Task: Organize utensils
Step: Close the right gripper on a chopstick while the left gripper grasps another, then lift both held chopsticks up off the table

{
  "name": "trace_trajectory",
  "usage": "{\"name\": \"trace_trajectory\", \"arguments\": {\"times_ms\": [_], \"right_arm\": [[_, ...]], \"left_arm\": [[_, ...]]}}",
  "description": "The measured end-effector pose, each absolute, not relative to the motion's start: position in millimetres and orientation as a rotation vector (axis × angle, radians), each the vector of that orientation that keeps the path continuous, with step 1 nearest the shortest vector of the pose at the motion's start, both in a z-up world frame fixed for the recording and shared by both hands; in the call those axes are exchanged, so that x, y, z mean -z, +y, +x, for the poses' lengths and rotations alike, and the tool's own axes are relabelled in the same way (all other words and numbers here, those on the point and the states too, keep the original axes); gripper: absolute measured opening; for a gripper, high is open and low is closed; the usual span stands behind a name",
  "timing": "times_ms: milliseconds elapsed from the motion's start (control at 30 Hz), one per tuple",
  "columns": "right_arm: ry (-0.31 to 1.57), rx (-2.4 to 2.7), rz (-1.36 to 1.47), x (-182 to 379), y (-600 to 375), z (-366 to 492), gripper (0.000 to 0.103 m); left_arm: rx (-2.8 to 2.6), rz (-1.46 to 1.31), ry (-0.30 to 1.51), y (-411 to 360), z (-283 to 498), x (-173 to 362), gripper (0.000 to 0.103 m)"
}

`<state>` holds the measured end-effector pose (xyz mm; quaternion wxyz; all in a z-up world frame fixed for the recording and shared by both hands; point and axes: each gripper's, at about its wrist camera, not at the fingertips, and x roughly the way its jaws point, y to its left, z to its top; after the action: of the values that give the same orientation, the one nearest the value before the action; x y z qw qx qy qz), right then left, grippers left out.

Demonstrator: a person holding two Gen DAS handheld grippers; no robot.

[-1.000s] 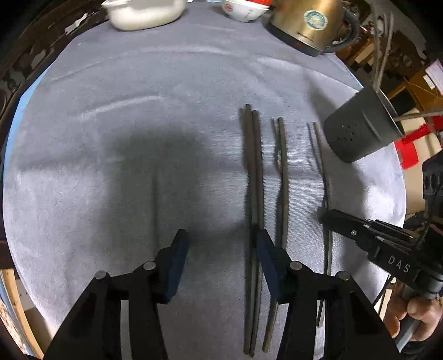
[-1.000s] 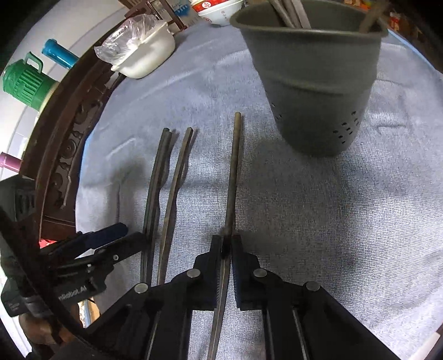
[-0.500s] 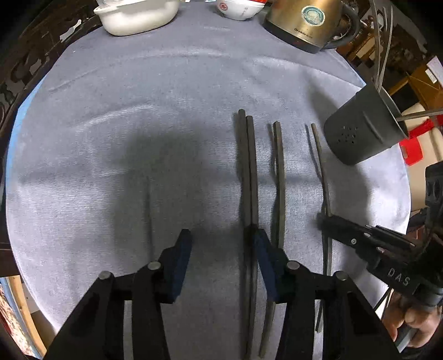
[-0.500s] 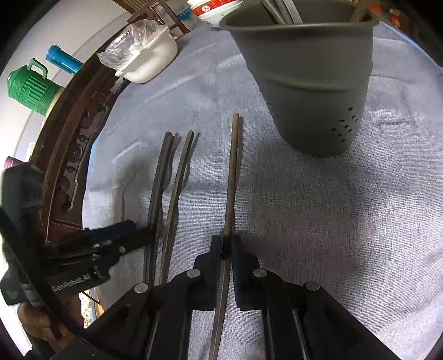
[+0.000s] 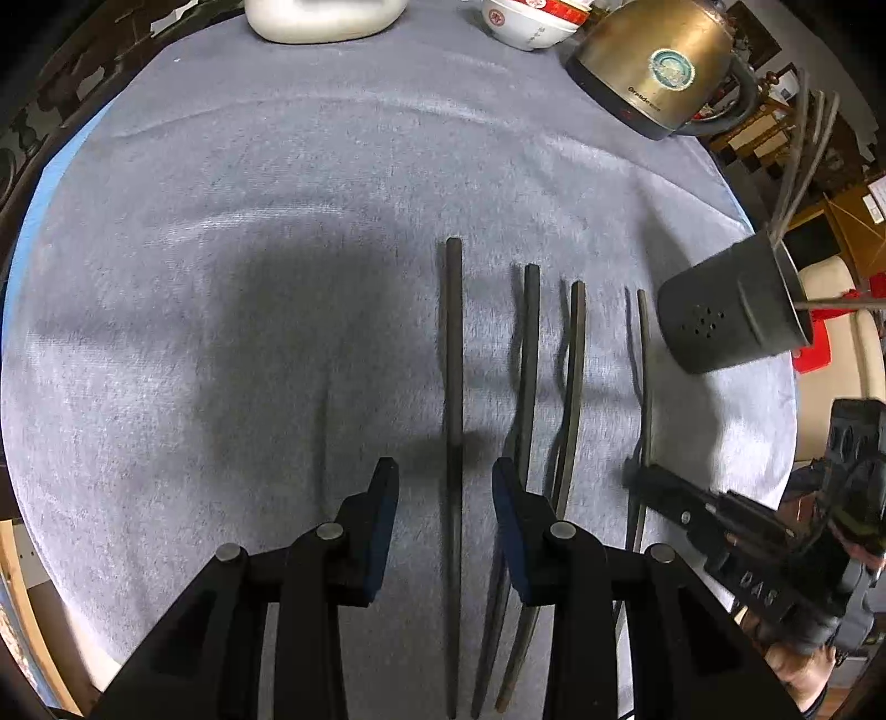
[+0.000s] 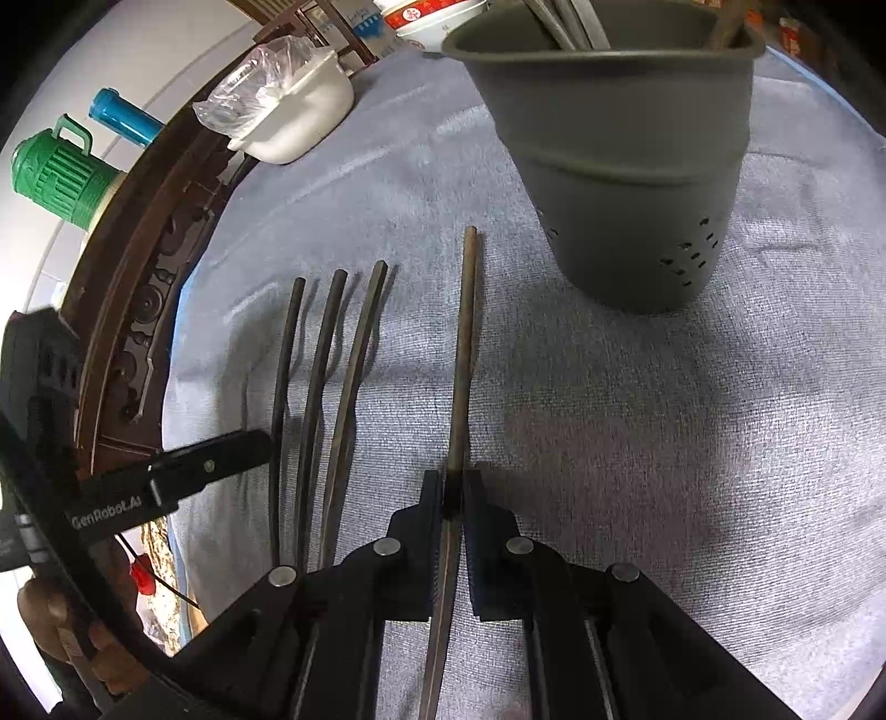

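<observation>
Several dark chopsticks lie side by side on the grey cloth. In the left wrist view my left gripper is open, its jaws on either side of the leftmost chopstick, not clamping it. Two more chopsticks lie just right of it. In the right wrist view my right gripper is shut on the rightmost chopstick, which points toward the grey perforated utensil holder. The holder has several utensils in it. The right gripper also shows in the left wrist view.
A gold kettle, a red-and-white bowl and a white lidded dish stand at the table's far edge. A carved dark wood rim circles the table. A green jug stands beyond it.
My left gripper has shifted so the leftmost chopstick now lies between its jaws and apart from its neighbour. The jaws have narrowed. My right gripper stays shut on its chopstick.
</observation>
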<state>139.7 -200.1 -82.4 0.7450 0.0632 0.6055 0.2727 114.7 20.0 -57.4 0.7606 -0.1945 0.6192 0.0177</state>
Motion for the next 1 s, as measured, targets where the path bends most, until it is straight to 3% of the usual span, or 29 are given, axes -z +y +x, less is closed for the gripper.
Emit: {"name": "trace_trajectory", "arguments": {"times_ms": [167, 200, 300, 933, 1000], "right_arm": [[1.378, -0.592, 0.1, 82, -191, 149, 0.01], [1.39, -0.587, 0.091, 82, -188, 151, 0.01], [1.408, -0.571, 0.042, 80, -179, 156, 0.01], [1.575, -0.492, -0.089, 83, -131, 200, 0.011], [1.556, -0.487, -0.159, 82, -122, 198, 0.01]], "left_arm": [[-0.058, -0.42, 1.4, 20, 128, 67, 0.034], [-0.052, -0.42, 1.41, 23, 128, 67, 0.024], [-0.049, -0.41, 1.434, 25, 133, 71, 0.013], [-0.004, -0.381, 1.529, 25, 178, 75, 0.014], [-0.004, -0.361, 1.518, 32, 176, 75, 0.007]]}}
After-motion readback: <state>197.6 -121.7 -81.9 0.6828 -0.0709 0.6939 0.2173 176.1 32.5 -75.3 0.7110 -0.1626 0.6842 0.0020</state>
